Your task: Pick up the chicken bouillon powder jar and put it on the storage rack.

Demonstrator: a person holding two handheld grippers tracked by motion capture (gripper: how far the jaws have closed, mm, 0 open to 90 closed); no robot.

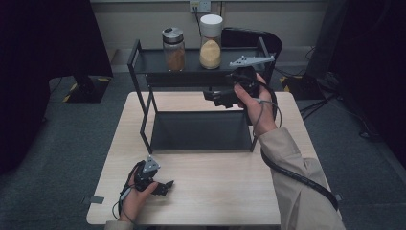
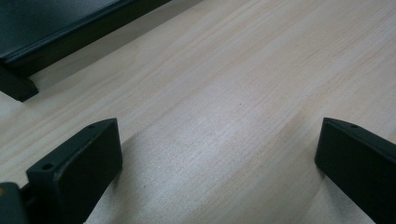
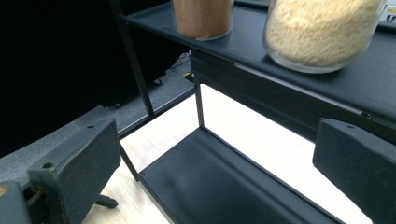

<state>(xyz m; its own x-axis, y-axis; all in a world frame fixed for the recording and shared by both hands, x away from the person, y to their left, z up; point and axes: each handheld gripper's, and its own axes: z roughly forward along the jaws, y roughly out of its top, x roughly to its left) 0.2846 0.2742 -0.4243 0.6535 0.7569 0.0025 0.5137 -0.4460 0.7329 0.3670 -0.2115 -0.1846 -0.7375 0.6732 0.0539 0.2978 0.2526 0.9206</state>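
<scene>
While left gripper (image 2: 219,158) faces bare table (image 2: 261,70); right gripper (image 3: 215,163) faces jars (image 3: 322,28).

Your right arm wears a loose beige cloth sleeve (image 1: 297,182). Both matte black two-jaw grippers, left (image 1: 163,187) and right (image 1: 210,96), carry grey three-cornered plates, trailing black cables, and small screw holes in blocky jaws.

Office or lab-type test room — grey carpet floor (image 1: 57,143), plain pale wall with a white power socket (image 1: 200,5), black cables (image 1: 330,103) trailing on the floor. Light wooden counter (image 1: 215,191) stands alone mid-room, black equipment stand base (image 1: 86,88) on yellow-black hazard tape — staged setup, not a home kitchen.
</scene>
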